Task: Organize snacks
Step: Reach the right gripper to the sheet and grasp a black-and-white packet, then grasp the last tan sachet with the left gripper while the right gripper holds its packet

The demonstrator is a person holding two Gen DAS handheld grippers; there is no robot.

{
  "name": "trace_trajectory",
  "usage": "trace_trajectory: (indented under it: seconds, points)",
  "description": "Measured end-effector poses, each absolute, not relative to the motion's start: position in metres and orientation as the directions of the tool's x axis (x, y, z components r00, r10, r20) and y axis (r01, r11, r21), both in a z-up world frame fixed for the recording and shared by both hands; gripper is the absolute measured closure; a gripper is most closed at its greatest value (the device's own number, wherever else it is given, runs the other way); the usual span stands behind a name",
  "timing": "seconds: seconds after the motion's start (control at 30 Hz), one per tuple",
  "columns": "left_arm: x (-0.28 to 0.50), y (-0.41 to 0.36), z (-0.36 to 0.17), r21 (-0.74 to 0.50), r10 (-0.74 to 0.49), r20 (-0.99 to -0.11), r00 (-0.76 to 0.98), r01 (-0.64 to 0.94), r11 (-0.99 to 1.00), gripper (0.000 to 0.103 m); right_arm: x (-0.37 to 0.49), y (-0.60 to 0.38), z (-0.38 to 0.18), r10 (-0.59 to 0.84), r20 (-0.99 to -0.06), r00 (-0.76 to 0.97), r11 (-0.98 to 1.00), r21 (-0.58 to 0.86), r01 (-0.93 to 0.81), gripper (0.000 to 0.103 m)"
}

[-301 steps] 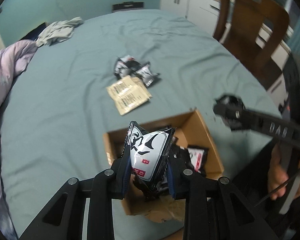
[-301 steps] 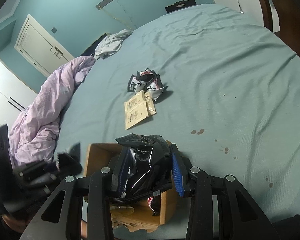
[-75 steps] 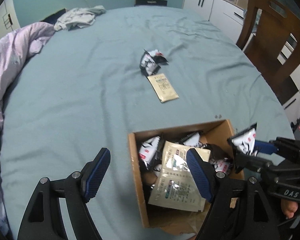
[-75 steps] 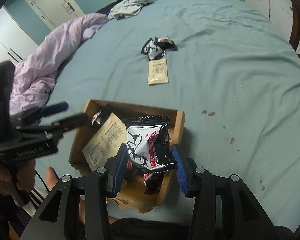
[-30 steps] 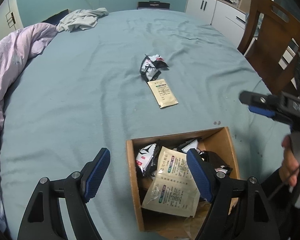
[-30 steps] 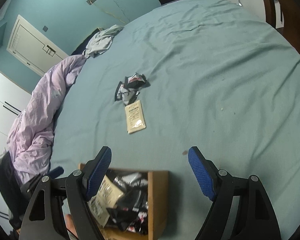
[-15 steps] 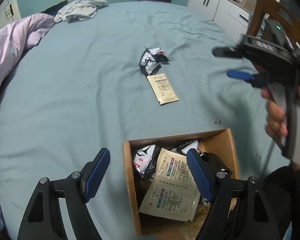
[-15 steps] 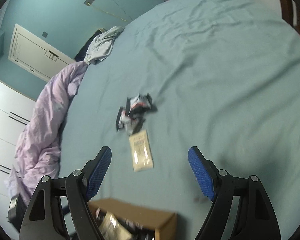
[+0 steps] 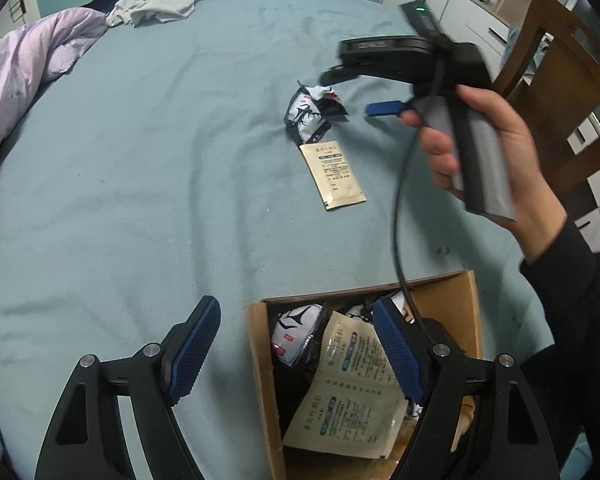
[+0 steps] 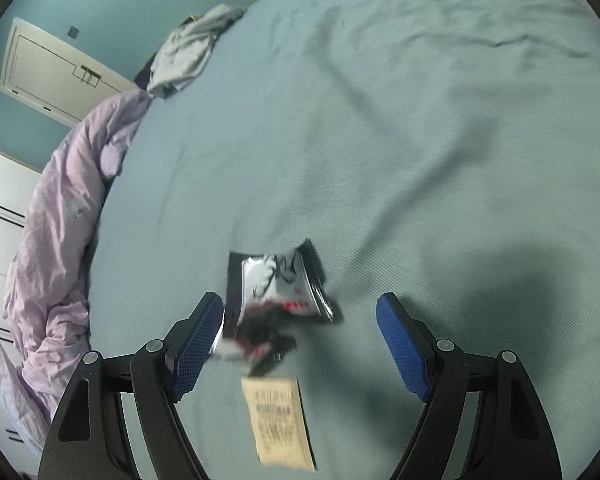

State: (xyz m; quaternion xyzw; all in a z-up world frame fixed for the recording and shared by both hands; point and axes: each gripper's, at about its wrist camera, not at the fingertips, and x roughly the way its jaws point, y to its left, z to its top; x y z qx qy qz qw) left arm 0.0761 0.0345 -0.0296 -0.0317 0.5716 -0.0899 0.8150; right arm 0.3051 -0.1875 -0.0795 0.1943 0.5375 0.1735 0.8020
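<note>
Since a second ago, right gripper (image 10: 300,340), fingers spread and empty, is swinging from brown cardboard box (image 9: 470,300) toward crumpled black-and-white snack packets (image 10: 278,292) mid-bed; it should be straddling one packet before pinching; left gripper (image 9: 296,344) is hovering spread

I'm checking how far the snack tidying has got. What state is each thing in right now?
Cardboard box: open, holding several packets.
Beige sachet in the box: lying on top of the pile.
Beige sachet on the bedsheet: flat, not yet boxed.
Black-and-white snack packets: crumpled heap on the sheet, not yet boxed.
Left gripper: open, empty, over the box.
Right gripper: open, empty, above the loose packets.
</note>
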Motion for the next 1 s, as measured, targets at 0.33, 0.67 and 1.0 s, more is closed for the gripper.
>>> trace_trajectory:
  seconds: [0.33, 0.67, 1.0]
  points:
    - [0.083, 0.034, -0.035, -0.139, -0.169, -0.929, 0.330, 0.112, 0.984, 0.024, 0.311, -0.146, -0.077, 0.390, -0.823, 0.413, 0.919, 0.325, -0.222, 0.063]
    - [0.072, 0.040, -0.020, -0.104, -0.131, -0.904, 0.406, 0.087, 0.991, 0.024, 0.248, -0.199, -0.017, 0.452, -0.716, 0.533, 0.886, 0.429, -0.174, 0.076]
    - [0.125, 0.031, -0.016, -0.198, -0.192, -0.926, 0.326, 0.013, 0.980, 0.023, 0.115, -0.268, 0.030, 0.462, -0.664, 0.587, 0.869, 0.472, -0.149, 0.076]
